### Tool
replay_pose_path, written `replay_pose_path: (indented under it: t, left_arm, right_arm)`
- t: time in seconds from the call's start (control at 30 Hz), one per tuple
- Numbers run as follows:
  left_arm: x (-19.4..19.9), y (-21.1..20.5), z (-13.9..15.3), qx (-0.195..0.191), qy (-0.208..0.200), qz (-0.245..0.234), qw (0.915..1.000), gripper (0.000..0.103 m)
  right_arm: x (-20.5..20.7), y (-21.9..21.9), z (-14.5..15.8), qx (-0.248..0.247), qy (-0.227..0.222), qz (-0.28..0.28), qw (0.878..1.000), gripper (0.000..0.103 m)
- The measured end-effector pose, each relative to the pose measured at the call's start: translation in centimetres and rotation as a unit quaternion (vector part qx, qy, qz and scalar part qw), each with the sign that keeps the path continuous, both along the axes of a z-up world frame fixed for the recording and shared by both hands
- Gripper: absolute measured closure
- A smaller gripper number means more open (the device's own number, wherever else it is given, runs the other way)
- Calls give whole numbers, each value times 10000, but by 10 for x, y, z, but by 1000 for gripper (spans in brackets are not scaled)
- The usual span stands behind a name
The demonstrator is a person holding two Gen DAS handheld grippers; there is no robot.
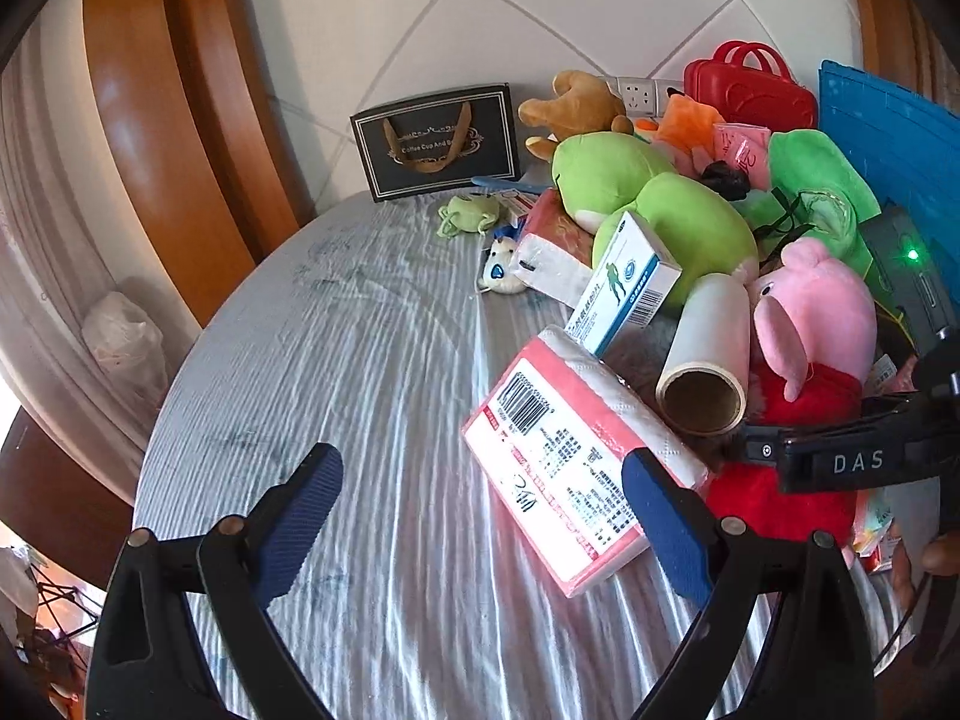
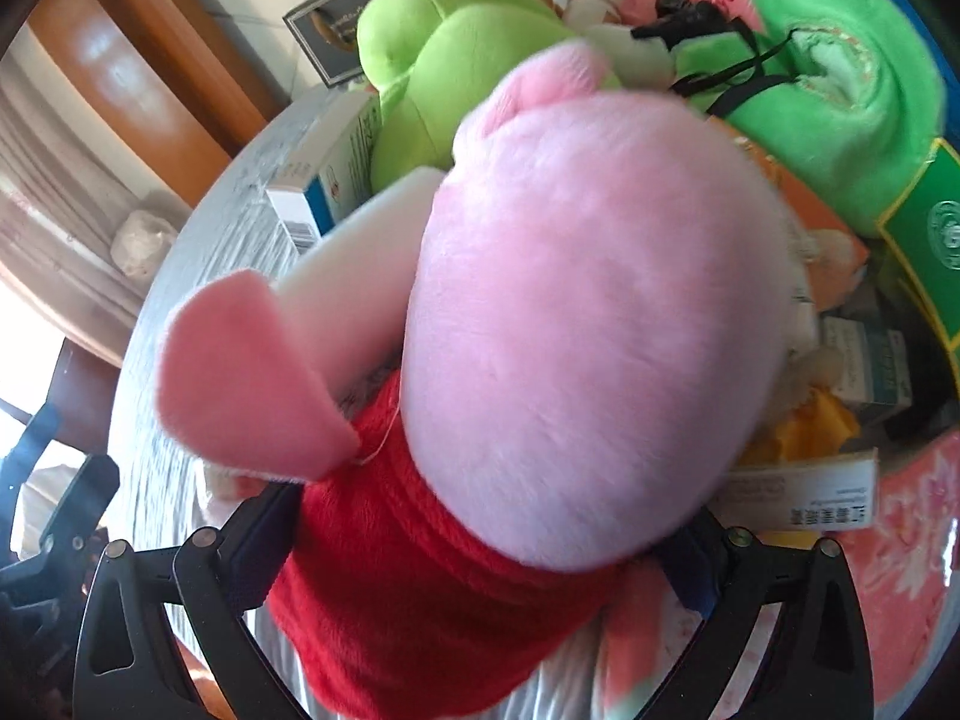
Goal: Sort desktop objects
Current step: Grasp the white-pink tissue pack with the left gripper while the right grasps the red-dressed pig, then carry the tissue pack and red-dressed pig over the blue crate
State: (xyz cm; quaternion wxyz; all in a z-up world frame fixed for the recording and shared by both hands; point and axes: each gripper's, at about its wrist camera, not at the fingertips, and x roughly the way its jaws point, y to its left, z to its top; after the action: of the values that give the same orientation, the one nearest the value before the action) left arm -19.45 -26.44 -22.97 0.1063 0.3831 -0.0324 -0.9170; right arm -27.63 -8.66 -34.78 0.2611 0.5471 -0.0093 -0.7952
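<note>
Pink pig plush [image 2: 588, 324] in a red dress sits at the near right edge of the pile on the round table [image 1: 360, 360], head toward the right wrist camera. Right gripper [image 2: 474, 546] is clamped on the pig's red body, one finger on each side of the dress; from the left view the pig [image 1: 816, 312] shows behind the right gripper's black body.

Left gripper [image 1: 480, 516] is spread wide and holds nothing, hovering over the striped tablecloth. Its right finger [image 1: 666, 528] overlaps the near corner of the pink tissue pack [image 1: 570, 468]; contact cannot be told.

Just beside the pig: white roll [image 1: 708, 354] with a cardboard core, lying with its open end toward the camera. Blue-white box [image 1: 630, 282] leans on the green plush [image 1: 660, 210] behind it. Further back: brown plush [image 1: 576, 102], red toy case [image 1: 750, 84], black gift bag [image 1: 438, 141] upright against the wall. Blue crate [image 1: 900, 138] at far right.
</note>
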Motion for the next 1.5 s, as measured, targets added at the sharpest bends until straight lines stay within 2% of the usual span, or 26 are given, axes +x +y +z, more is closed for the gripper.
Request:
replay_pose_path:
  t: [0.07,0.13,0.33,0.5,0.6,0.7,0.77,0.83,0.9,0.97,1.03,1.2,1.3,1.5]
  left_arm:
    - [-9,1,-6,104,-47,-8,9999,8]
    - [-19,3,-12,319,-172,-16,9993,8]
    - [-36,11,-30,1015,-318,-87,9943,8]
    - [-44,6,-57,1234,-720,27,9897,8]
    - [-45,7,-60,1136,-680,53,9912,7]
    - [-53,0,-70,1043,-787,124,9914,0]
    - [-59,-12,-84,1175,-1057,345,9868,1]
    - [-59,-18,-91,1329,-1018,317,9854,1]
    - [-55,-19,-87,1208,-908,291,9881,7]
    - [-49,-15,-81,809,-846,142,9930,10]
    - [-42,-16,-76,720,-819,81,9940,12]
    - [-25,-17,-45,397,-439,41,9982,13]
    - [-18,-14,-20,272,-221,-97,9993,13]
    - [-9,10,35,-58,245,-500,9984,13]
  right_arm:
    - [2,3,4,-46,140,72,9999,3]
    - [6,8,9,-66,222,160,9996,14]
    - [4,20,11,-59,242,277,9993,18]
    - [1,21,11,-32,181,368,9992,16]
    - [-1,22,12,-13,147,402,9991,13]
    - [-4,19,11,81,120,424,9990,7]
    - [-4,16,12,180,133,398,9990,5]
    - [-3,12,11,307,211,394,9985,3]
    - [-4,11,5,382,168,372,9984,3]
    - [-3,12,1,413,233,387,9981,3]
    - [1,14,5,333,288,428,9981,15]
    - [7,31,19,117,359,390,9985,23]
    - [14,43,36,-74,535,402,9977,25]
    - [34,74,99,-477,1128,326,9919,25]
